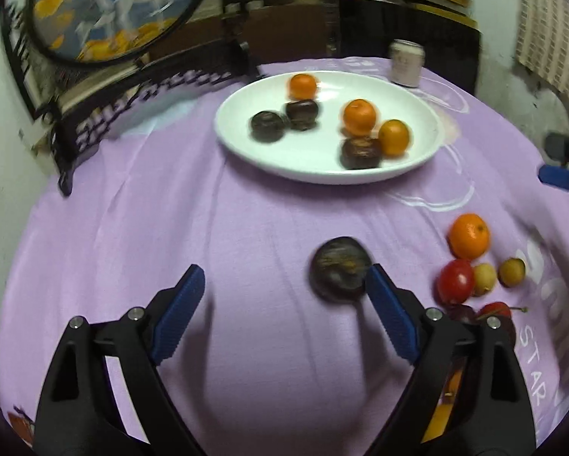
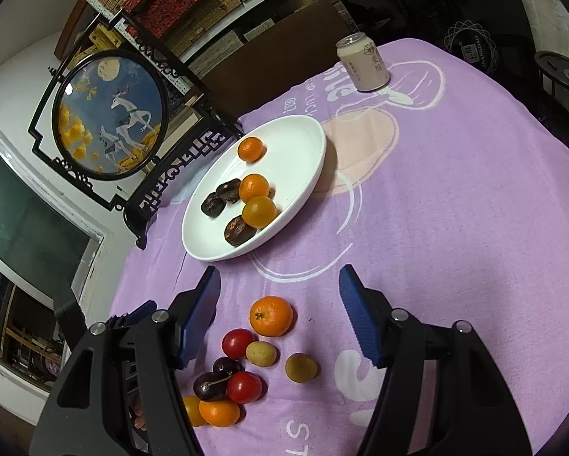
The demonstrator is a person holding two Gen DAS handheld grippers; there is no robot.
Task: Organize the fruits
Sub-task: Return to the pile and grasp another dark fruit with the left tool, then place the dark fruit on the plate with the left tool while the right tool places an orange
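Left wrist view: the left gripper (image 1: 284,285) gapes wide over the purple cloth (image 1: 208,228), gripping nothing, a dark plum (image 1: 339,268) just touching its right finger.

Only this view shows that loose plum; the right wrist view hides it but shows the right gripper (image 2: 280,285), also wide open and empty, above a cluster near the cloth's near edge: an orange (image 2: 271,315), red cherry tomatoes (image 2: 238,342), yellow-green fruits (image 2: 301,368) and dark cherries (image 2: 208,385). A white plate (image 2: 303,144) toward the far left edge holds three oranges and three dark plums. A pale can (image 2: 362,62) stands at the far edge, and a round painted screen (image 2: 111,114) in a black frame stands beside the plate, with stacked boxes behind.
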